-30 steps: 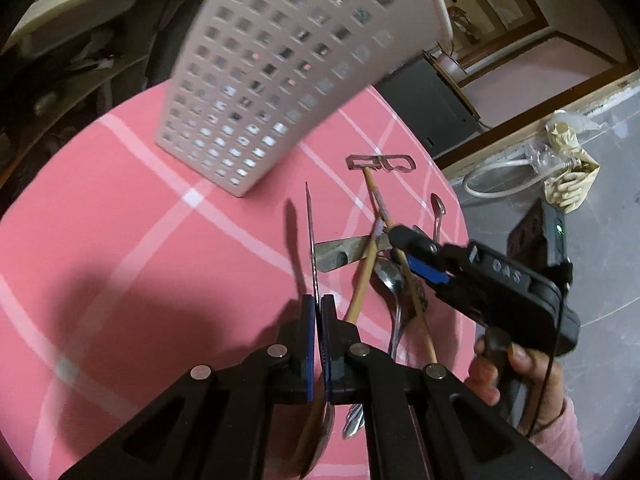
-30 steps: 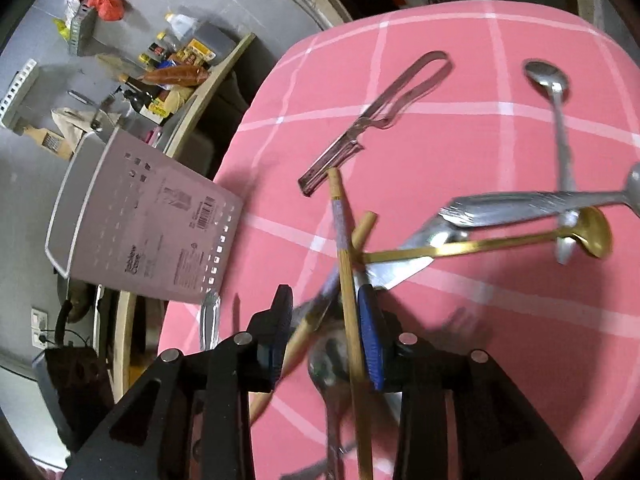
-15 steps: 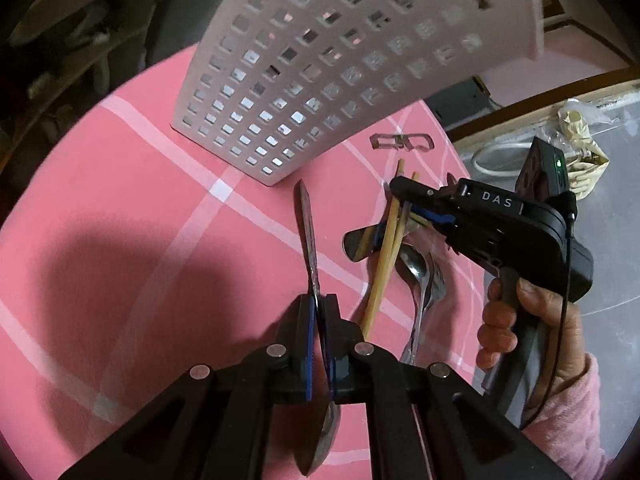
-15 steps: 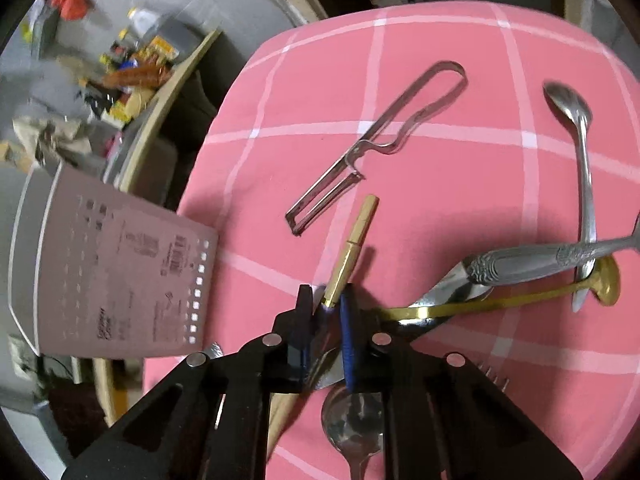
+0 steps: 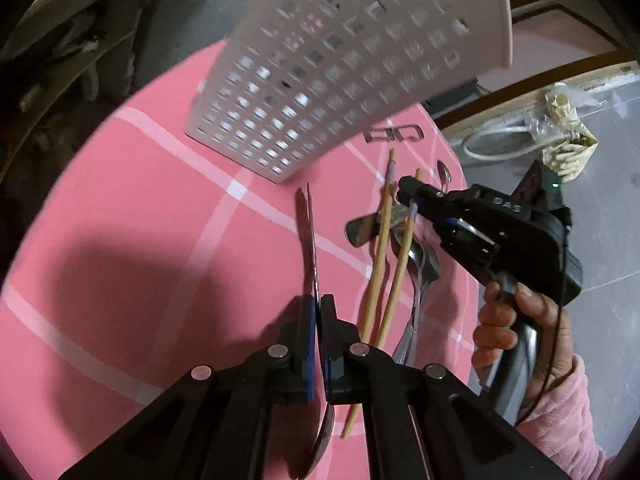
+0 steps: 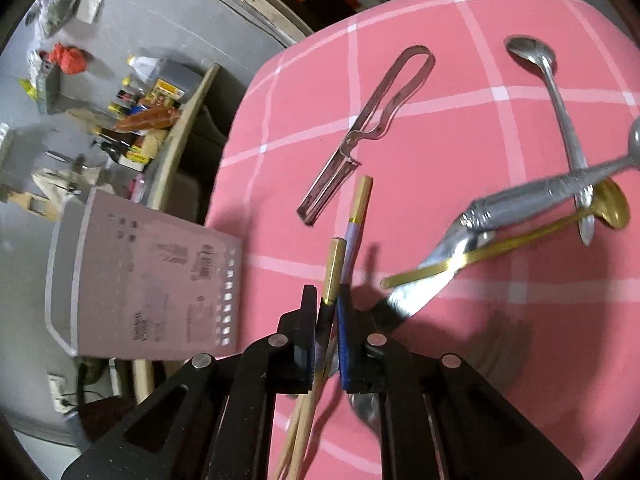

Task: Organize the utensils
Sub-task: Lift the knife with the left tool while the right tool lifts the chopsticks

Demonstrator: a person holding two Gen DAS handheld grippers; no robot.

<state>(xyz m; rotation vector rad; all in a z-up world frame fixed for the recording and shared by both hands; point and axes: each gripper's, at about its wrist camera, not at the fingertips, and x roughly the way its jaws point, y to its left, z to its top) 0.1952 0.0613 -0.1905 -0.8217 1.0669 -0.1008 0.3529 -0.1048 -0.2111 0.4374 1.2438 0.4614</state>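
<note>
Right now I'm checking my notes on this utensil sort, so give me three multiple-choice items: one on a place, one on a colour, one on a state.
1. Where does the peeler lie?
A. inside the basket
B. on the pink cloth
C. in the left gripper

2. What colour is the long thin spoon under the knife handle?
A. gold
B. black
C. white

3. What is the right gripper doing?
A. hanging wide open over the cloth
B. closed on a chopstick
C. clamped on the basket rim

Answers:
1 B, it lies flat on the tablecloth, apart from the white basket.
2 A, bowl and handle are brass-yellow.
3 B, the pads pinch a chopstick, also seen from the left wrist.
</note>
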